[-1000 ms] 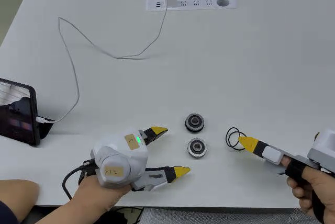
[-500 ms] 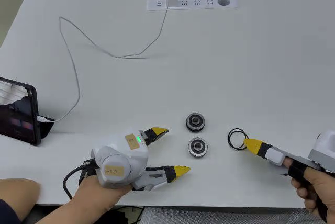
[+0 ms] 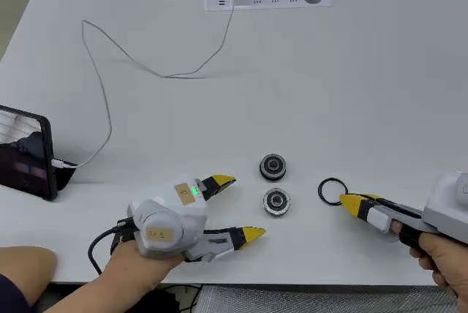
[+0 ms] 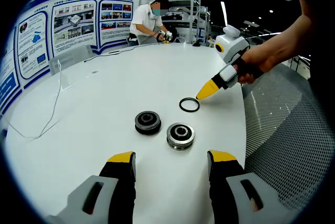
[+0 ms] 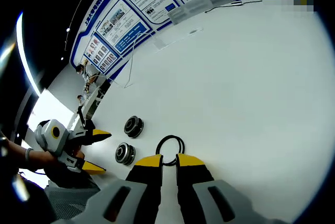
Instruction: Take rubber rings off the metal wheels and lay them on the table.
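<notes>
Two small metal wheels stand on the white table. The farther wheel [image 3: 273,167] [image 4: 148,122] [image 5: 133,126] has a black rim. The nearer wheel [image 3: 276,202] [image 4: 180,135] [image 5: 125,153] shows a bare silver rim. A loose black rubber ring [image 3: 333,190] [image 4: 189,104] [image 5: 170,138] lies flat to their right. My right gripper [image 3: 348,201] [image 4: 205,92] [image 5: 169,161] is shut, its yellow tips at the ring's near edge. My left gripper [image 3: 238,207] [image 4: 172,158] is open, empty, just left of the wheels.
A white power strip [image 3: 267,0] lies at the far edge, with a charger cable [image 3: 108,108] running to a dark tablet [image 3: 25,153] at the left. The table's front edge [image 3: 307,284] is close behind both grippers. A person [image 4: 149,20] stands far off.
My right gripper has drawn back a little to the right, off the ring. The ring now lies flat and round. The left gripper and both wheels have stayed put.
</notes>
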